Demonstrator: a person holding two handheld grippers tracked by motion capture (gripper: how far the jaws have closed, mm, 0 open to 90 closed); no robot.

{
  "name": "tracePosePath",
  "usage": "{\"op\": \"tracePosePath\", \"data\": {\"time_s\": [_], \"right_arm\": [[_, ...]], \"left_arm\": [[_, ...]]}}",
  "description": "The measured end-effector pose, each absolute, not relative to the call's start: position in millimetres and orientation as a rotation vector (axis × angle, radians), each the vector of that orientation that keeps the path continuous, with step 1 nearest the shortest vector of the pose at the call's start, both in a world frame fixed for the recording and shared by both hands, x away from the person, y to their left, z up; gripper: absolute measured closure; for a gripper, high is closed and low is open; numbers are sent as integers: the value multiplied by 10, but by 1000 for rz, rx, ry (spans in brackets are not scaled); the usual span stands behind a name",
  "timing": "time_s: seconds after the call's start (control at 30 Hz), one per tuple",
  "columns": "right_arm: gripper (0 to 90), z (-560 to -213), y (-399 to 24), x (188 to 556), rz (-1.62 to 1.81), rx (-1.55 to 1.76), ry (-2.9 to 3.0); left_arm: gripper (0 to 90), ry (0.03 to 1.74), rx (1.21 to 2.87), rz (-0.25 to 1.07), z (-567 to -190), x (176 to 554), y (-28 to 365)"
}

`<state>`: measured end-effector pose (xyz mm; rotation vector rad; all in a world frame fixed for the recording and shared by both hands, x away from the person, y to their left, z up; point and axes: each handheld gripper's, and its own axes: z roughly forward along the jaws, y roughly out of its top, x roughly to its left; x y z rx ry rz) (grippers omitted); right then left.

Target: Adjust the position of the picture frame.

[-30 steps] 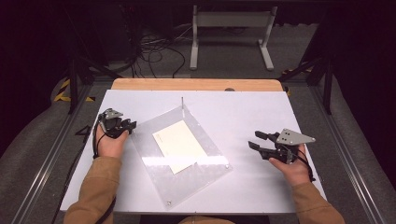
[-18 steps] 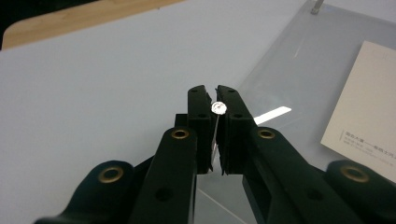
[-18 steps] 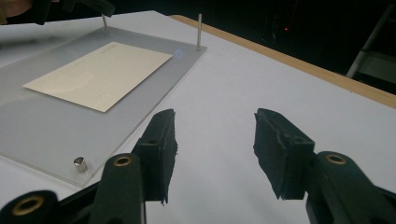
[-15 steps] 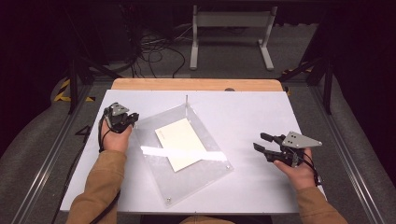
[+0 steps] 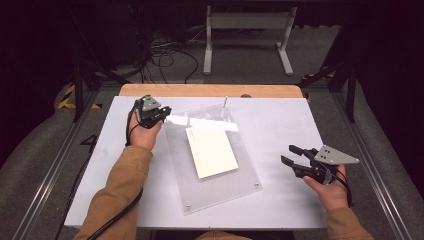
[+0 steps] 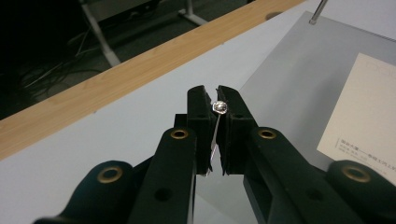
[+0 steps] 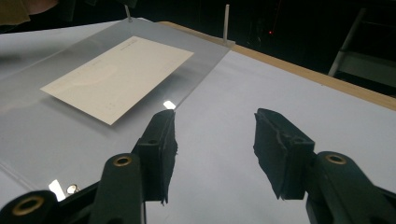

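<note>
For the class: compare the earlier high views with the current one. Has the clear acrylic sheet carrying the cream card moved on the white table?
Yes. The clear acrylic sheet has swung, its far-left corner nearer the wooden table edge, gripped by the left gripper.

The white table [image 5: 280, 200] is lit brightly from overhead while the room around it sits nearly black. A strong white glare streaks across the far edge of the clear plastic sheet [image 5: 220, 185]. Shadows are soft and faint. In both gripper views the near jaws look slightly soft, and the background is murky.
</note>
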<state>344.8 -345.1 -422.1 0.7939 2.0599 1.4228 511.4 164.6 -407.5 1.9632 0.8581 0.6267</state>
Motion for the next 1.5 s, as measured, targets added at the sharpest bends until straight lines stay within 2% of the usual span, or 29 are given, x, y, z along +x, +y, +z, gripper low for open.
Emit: {"op": "tracePosePath", "data": {"time_s": [0.27, 0.5, 0.67, 0.77, 0.9, 0.93, 0.97, 1.0, 1.03, 1.07, 1.1, 1.17, 1.2, 1.33, 1.5], "right_arm": [[488, -4215, -3488, 3408, 1428, 806, 2051], [490, -4214, -3448, 3418, 1434, 787, 2068], [553, -4232, -3449, 3417, 1444, 806, 2085], [724, -4239, -3434, 3406, 1429, 834, 2141], [783, -4263, -3394, 3419, 1351, 850, 2218], [796, -4280, -3373, 3422, 1342, 858, 2247], [830, -4310, -3331, 3430, 1289, 882, 2314], [830, -4310, -3331, 3430, 1289, 882, 2314], [886, -4326, -3297, 3428, 1225, 896, 2371], [886, -4326, -3297, 3428, 1225, 896, 2371], [896, -4330, -3284, 3428, 1200, 902, 2396], [900, -4345, -3252, 3433, 1152, 920, 2459], [900, -4356, -3236, 3435, 1132, 927, 2484], [900, -4412, -3188, 3452, 1060, 957, 2552], [900, -4451, -3178, 3450, 1018, 927, 2628]], "left_arm": [[840, 768, 1990, 527, -4203, 5175, 1285], [841, 767, 2012, 462, -4346, 5232, 1084], [842, 779, 2025, 424, -4431, 5248, 1017], [840, 788, 2017, 403, -4469, 5270, 1021], [831, 807, 1999, 378, -4483, 5275, 1035], [801, 805, 1983, 347, -4489, 5279, 1046], [618, 812, 1965, 321, -4497, 5287, 1056], [618, 836, 1957, 284, -4503, 5286, 1057], [500, 879, 1956, 277, -4493, 5251, 1077], [459, 879, 1956, 277, -4493, 5251, 1077], [459, 887, 1942, 271, -4484, 5231, 1089], [315, 896, 1924, 286, -4464, 5196, 1128], [271, 909, 1919, 281, -4458, 5167, 1140], [201, 896, 1929, 278, -4440, 5050, 1245], [184, 856, 1953, 309, -4380, 4801, 1358]]}}
